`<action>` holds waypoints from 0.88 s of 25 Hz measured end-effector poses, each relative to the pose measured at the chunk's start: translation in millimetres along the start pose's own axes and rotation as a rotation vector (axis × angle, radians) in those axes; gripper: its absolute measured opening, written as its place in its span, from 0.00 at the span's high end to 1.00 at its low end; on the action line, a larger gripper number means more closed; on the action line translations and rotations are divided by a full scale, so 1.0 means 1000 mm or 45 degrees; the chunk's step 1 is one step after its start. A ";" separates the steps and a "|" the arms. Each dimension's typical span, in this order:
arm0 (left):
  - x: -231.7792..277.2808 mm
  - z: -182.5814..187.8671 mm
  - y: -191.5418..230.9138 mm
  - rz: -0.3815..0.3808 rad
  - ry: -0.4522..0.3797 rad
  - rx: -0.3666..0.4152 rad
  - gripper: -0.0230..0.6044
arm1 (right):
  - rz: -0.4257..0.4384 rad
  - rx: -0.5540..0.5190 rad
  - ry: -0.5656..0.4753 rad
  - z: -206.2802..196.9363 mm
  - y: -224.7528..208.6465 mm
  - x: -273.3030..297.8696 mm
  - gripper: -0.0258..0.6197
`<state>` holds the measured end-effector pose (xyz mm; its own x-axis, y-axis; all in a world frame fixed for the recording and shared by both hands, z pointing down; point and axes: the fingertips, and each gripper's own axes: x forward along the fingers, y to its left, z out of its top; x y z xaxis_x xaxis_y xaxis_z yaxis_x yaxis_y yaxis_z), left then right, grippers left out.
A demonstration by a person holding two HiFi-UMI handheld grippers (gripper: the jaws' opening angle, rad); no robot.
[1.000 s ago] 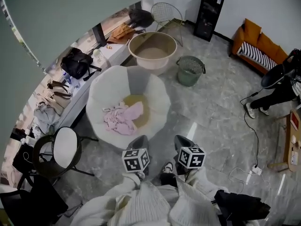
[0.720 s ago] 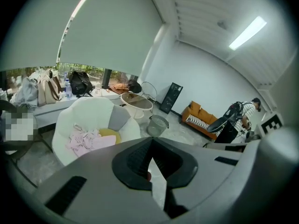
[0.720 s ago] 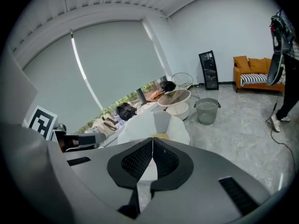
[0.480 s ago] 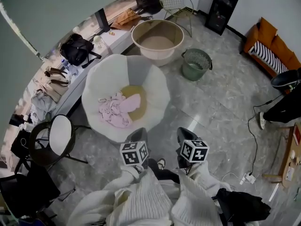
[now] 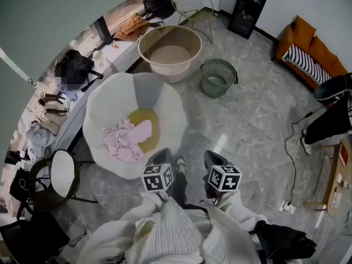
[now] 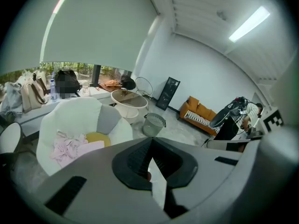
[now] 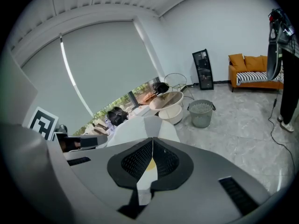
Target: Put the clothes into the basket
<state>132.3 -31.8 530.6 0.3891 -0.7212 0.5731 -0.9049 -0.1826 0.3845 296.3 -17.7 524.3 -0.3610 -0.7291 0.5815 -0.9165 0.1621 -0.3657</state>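
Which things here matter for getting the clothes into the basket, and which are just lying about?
For the job:
- pink clothes on the white chair
- green mesh basket on the floor
- left hand-held gripper and right hand-held gripper, both shut

Lying about:
- beige tub
- black bag
- orange sofa
- wire chair

- Clothes [image 5: 124, 142]: pale pink.
- Chair [image 5: 104, 106]: white, with a grey back panel and a mustard-yellow seat cushion [image 5: 147, 128].
- Basket [image 5: 219, 78]: dull green mesh.
- Tub [image 5: 169, 45]: beige.
- Sofa [image 5: 324, 54]: orange, with a black-and-white striped cushion [image 5: 305, 62].
- Floor [image 5: 253, 131]: grey, marbled.
- Left claw [image 5: 160, 158] and right claw [image 5: 213, 159]: dark grey, each bearing black-and-white square markers.
- Sleeves [image 5: 165, 230]: white, ribbed knit.
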 end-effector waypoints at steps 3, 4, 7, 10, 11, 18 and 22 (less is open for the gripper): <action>0.038 0.033 -0.013 -0.039 -0.016 0.016 0.97 | -0.007 -0.009 -0.019 0.035 -0.015 0.024 0.92; 0.050 0.045 -0.016 -0.049 -0.021 0.020 0.97 | -0.009 -0.016 -0.024 0.047 -0.019 0.032 0.92; 0.085 0.083 -0.022 -0.076 -0.038 0.024 0.97 | -0.013 -0.035 -0.035 0.086 -0.029 0.057 0.92; 0.119 0.120 -0.027 -0.095 -0.061 0.033 0.97 | -0.009 -0.072 -0.045 0.124 -0.039 0.083 0.92; 0.130 0.133 -0.028 -0.097 -0.071 0.034 0.97 | -0.009 -0.080 -0.048 0.137 -0.043 0.093 0.92; 0.174 0.195 -0.008 -0.056 -0.114 0.027 0.97 | 0.046 -0.099 -0.086 0.207 -0.043 0.147 0.92; 0.185 0.201 0.008 0.008 -0.101 -0.019 0.97 | 0.081 -0.109 -0.023 0.215 -0.048 0.173 0.92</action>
<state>162.9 -300.9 494.5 0.3678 -0.7730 0.5170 -0.9044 -0.1682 0.3921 314.6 -294.5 486.6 -0.4165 -0.7270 0.5459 -0.9035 0.2643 -0.3375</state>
